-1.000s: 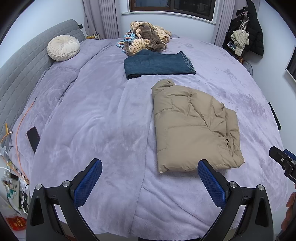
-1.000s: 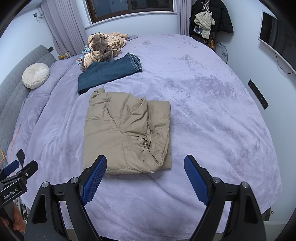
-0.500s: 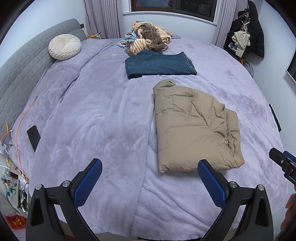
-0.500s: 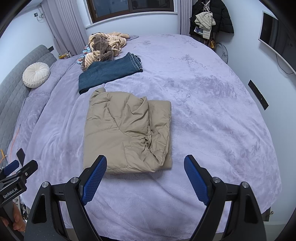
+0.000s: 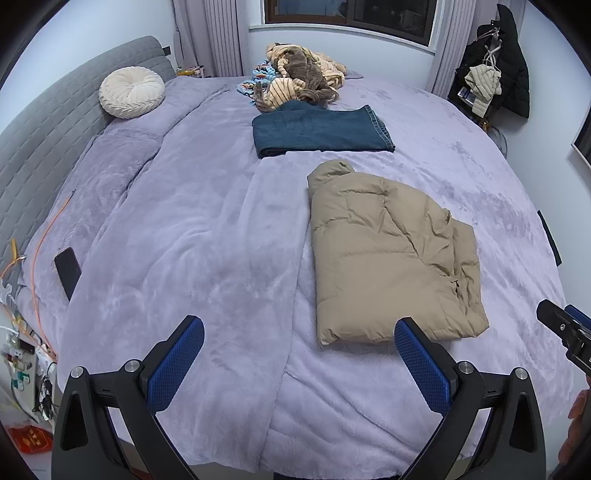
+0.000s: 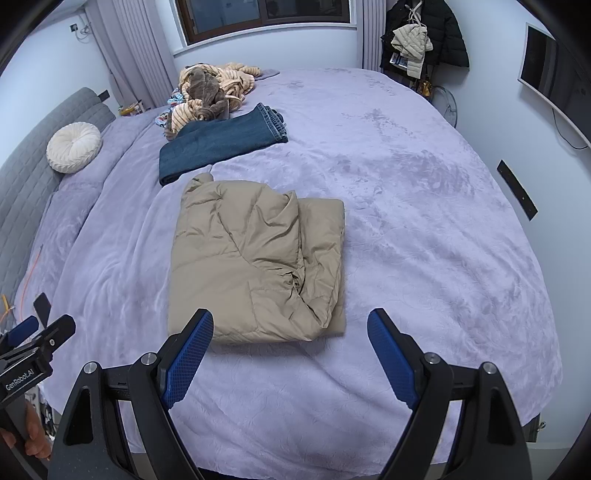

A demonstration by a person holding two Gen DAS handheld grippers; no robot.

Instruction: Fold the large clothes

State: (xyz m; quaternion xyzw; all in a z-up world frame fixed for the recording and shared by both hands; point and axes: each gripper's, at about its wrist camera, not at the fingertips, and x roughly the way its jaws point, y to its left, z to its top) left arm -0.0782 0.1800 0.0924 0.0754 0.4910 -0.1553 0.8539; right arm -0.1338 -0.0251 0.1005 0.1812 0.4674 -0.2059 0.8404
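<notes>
Lying mid-frame on the bed, the jacket looks folded (bulky, springy); both the left gripper and right gripper gape wide, empty—press flat before another fold.

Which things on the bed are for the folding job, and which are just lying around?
For the job:
tan puffer jacket, folded
folded jeans
heap of unfolded clothes

Just lying about:
round cushion
black phone
orange cable
hanging coats
</notes>
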